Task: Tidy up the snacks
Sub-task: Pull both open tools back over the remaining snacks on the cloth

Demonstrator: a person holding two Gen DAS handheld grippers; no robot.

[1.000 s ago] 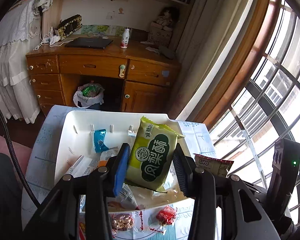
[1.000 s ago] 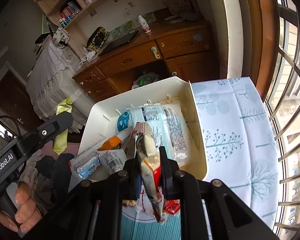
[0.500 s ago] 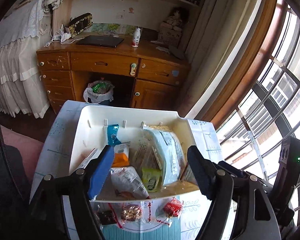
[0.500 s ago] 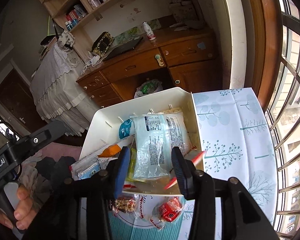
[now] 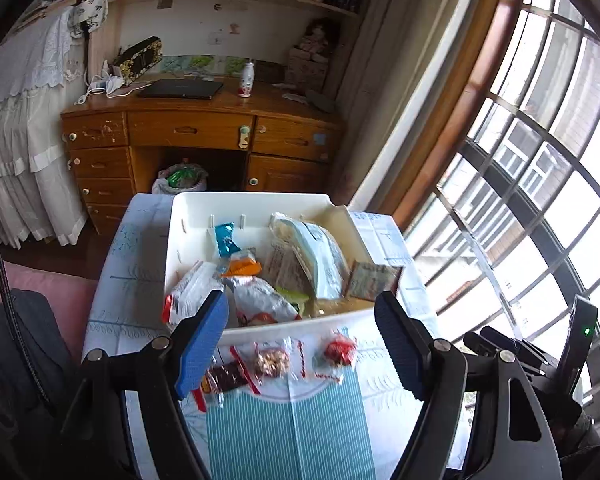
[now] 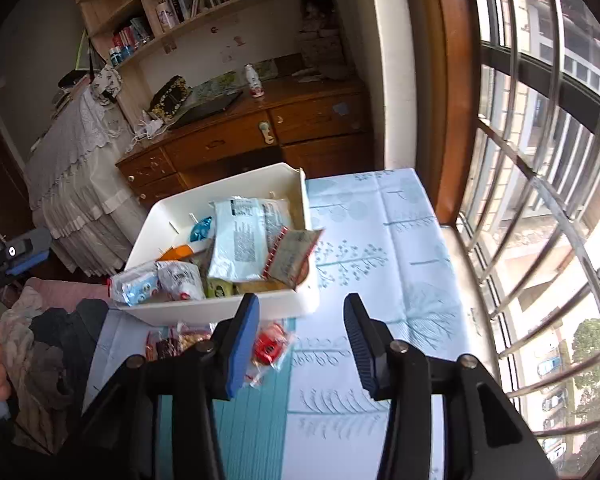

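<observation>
A white bin (image 5: 256,202) (image 6: 220,310) on the table holds several snack packs, among them a pale blue pack (image 5: 320,256) (image 6: 240,240) and a brown packet (image 5: 374,282) (image 6: 294,258) leaning on its right wall. Three small wrapped snacks lie on the cloth in front of it: a dark one (image 5: 224,378), a brown one (image 5: 272,362) and a red one (image 5: 340,352) (image 6: 270,346). My left gripper (image 5: 302,340) is open and empty above them. My right gripper (image 6: 302,338) is open and empty, just right of the red snack.
The table has a pale blue tree-print cloth (image 6: 380,240) with a teal striped panel (image 5: 288,432). A curved barred window (image 6: 540,160) runs along the right. A wooden desk (image 5: 200,128) and a white-draped bed (image 5: 20,120) stand beyond the table.
My left gripper let the green pack fall into the bin and my right gripper let its packet go. Both opened and drew back toward the near edge of the table.
</observation>
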